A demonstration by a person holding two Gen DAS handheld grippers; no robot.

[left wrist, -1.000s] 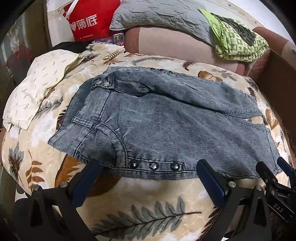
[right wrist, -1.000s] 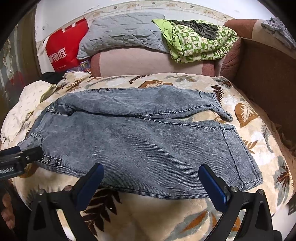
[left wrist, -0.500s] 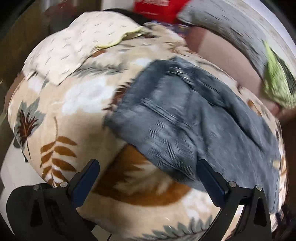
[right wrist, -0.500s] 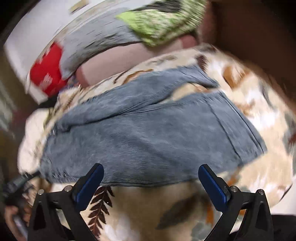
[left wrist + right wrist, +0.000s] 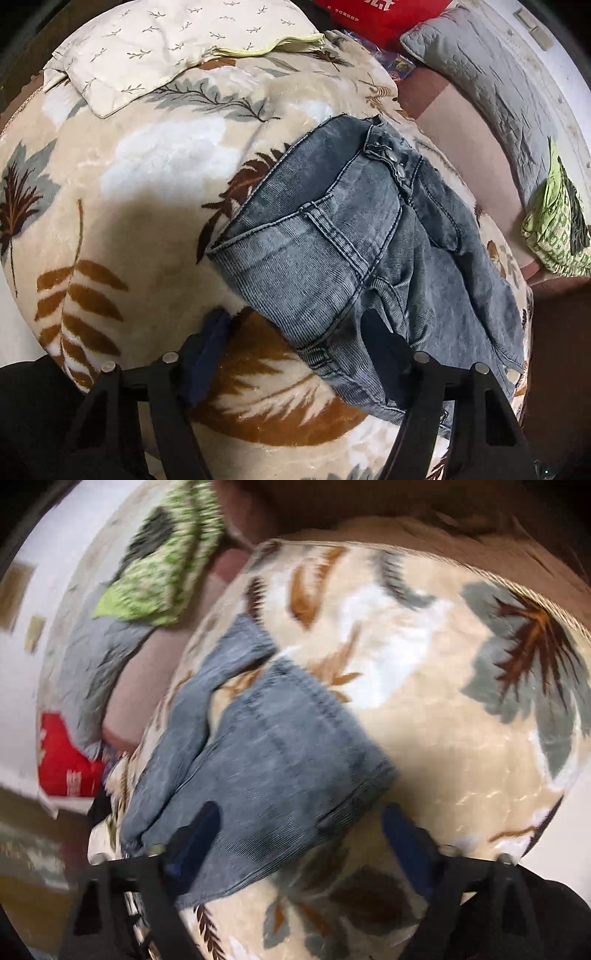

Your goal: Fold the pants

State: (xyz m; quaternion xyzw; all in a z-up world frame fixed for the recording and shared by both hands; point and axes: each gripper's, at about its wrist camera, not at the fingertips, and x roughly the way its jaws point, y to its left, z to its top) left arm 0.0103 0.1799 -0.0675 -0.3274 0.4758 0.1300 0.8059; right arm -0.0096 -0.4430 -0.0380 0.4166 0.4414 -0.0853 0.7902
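The grey denim pants [image 5: 373, 254] are being seen lying flat on a leaf-patterned blanket [image 5: 155, 173], waistband corner toward the left gripper [image 5: 299, 354], leg hems toward the right gripper [image 5: 301, 834]. Bare blanket is being left open beyond the waistband edge and beyond the hems. A cream pillowcase [image 5: 147, 48] is lying well apart at the far side, a red bag [image 5: 380, 14] and a grey pillow [image 5: 491, 77] past it. The left jaws are closing around the waistband corner, one finger over the denim, the other beside it on the blanket. The right jaws are closing astride the hem corner; in that blurred view pad contact cannot be told.
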